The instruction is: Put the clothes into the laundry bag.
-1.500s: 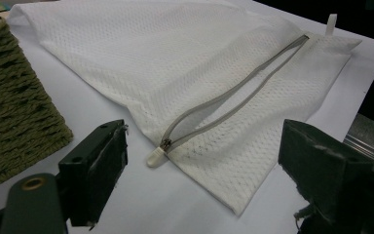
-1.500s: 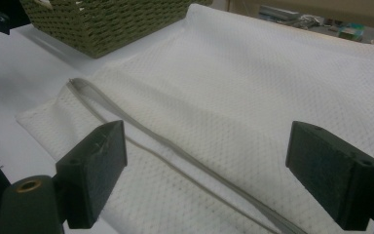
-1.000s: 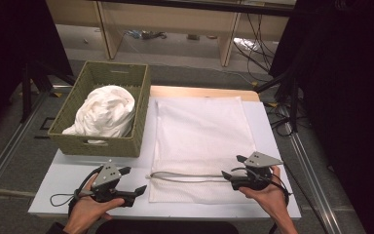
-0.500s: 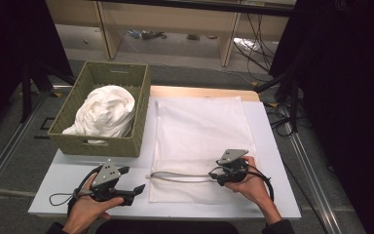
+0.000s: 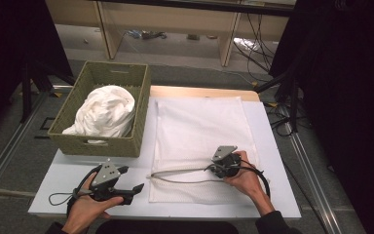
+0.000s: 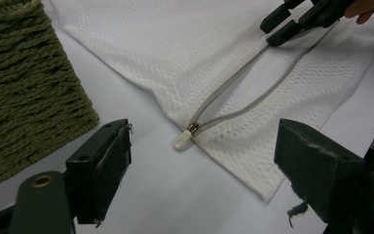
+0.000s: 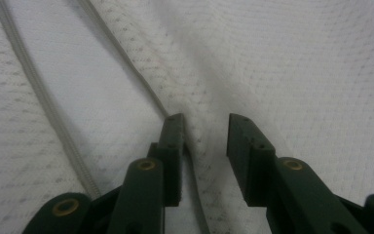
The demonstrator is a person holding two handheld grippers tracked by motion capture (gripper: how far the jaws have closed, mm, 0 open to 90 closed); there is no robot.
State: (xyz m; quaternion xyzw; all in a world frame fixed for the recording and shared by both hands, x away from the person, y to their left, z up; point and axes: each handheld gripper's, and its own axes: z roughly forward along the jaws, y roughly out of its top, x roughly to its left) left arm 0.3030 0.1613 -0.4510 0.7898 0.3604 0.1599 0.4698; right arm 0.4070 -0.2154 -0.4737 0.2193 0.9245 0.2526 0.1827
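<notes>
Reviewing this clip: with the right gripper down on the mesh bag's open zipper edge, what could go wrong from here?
The right gripper has just been closing over the upper zipper edge with a gap left, so it may catch only a thin fold of the mesh bag and slip. Pulling could drag the bag across the table, since the left gripper hangs open short of the zipper pull.

Basket (image 6: 24,83) cut off; bag's (image 7: 297,58) mesh blurred.

White mesh bag (image 5: 202,131), grey zipper (image 6: 233,92); olive woven basket (image 5: 121,77).
</notes>
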